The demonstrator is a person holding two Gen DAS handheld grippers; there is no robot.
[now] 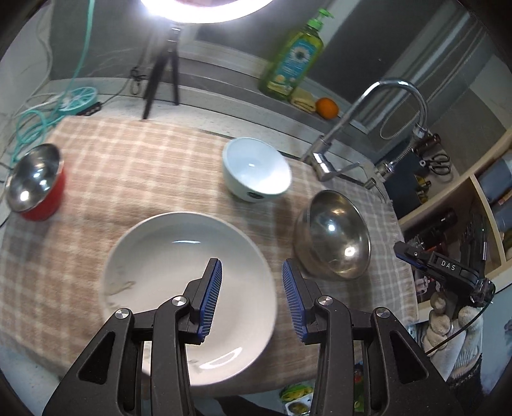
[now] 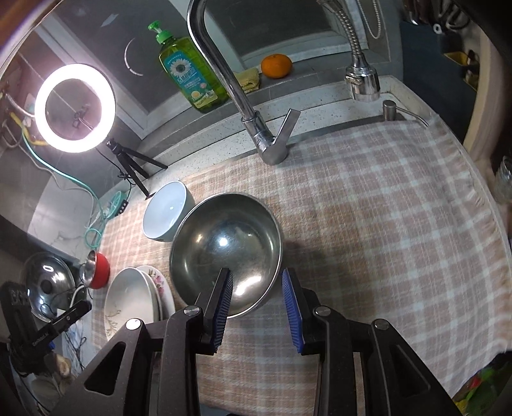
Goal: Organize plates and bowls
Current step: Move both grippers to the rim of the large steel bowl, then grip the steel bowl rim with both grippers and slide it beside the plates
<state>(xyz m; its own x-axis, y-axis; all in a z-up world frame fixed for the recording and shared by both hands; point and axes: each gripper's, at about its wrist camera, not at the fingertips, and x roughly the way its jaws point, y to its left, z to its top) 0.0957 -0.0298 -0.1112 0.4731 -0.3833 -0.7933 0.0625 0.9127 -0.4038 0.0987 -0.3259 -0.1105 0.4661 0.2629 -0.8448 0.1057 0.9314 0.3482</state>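
Both grippers have their fingers apart, gripping nothing. The left gripper (image 1: 252,272) hovers over the white plate (image 1: 188,288), just left of the steel bowl (image 2: 227,252); the right gripper (image 2: 257,283) hangs over that bowl's near rim, pale blue bowl (image 2: 166,211) behind it.

Ring light (image 1: 204,9) cut by top edge of the left wrist view; white plate (image 1: 179,256) smeared by motion blur along its right rim, near part hidden behind the left claw (image 1: 252,272) arms. In the right wrist view the floral plate (image 2: 159,281) shows only as a crescent under the white plates stacked on it, and the steel bowl (image 2: 224,243) has its near rim hidden behind the right claw (image 2: 257,281) finger. Shelf contents (image 1: 448,179) at right too small and dark to identify; glove print under the other claw blurred.
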